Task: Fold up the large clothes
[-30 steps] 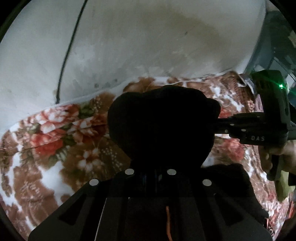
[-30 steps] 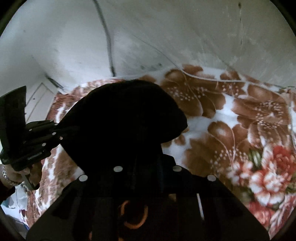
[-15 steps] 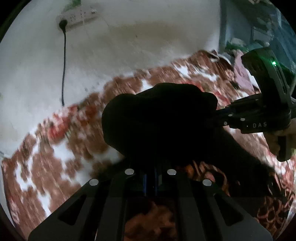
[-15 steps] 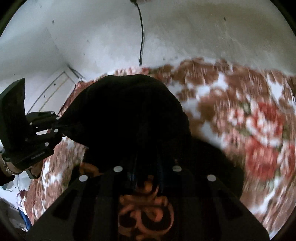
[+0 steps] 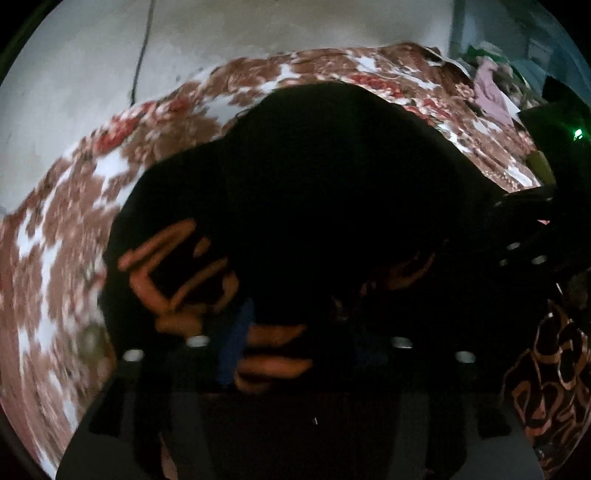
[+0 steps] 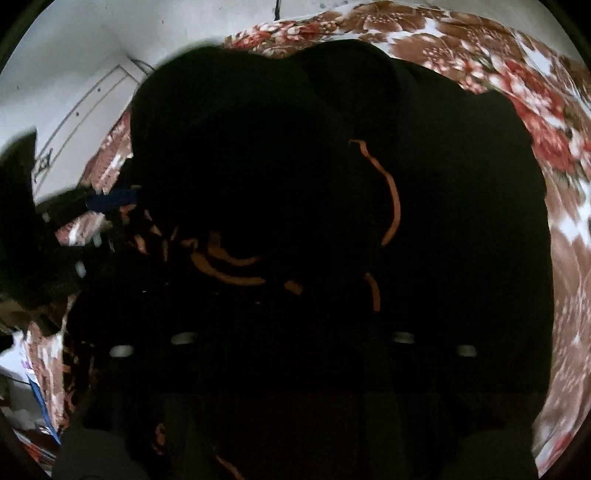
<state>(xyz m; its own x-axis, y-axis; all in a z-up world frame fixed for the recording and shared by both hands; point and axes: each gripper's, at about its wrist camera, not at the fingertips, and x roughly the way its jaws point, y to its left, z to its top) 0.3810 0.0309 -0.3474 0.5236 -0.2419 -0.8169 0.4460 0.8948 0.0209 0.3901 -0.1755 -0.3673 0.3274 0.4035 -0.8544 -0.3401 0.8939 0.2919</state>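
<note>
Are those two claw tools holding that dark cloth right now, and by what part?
It cannot be told. Both sets of jaws are opening, and the black garment with orange print covers them in both views, lying on the floral blanket.

No legible text anywhere.

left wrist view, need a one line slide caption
Black garment with orange print fills the view over a floral blanket, left tongs opening, right tongs alongside.

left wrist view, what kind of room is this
Probably a bedroom in a home: a floral blanket spread like bedding against a plain white wall, with loose clothes piled at the far end. A dark garment lies on the blanket.
</note>
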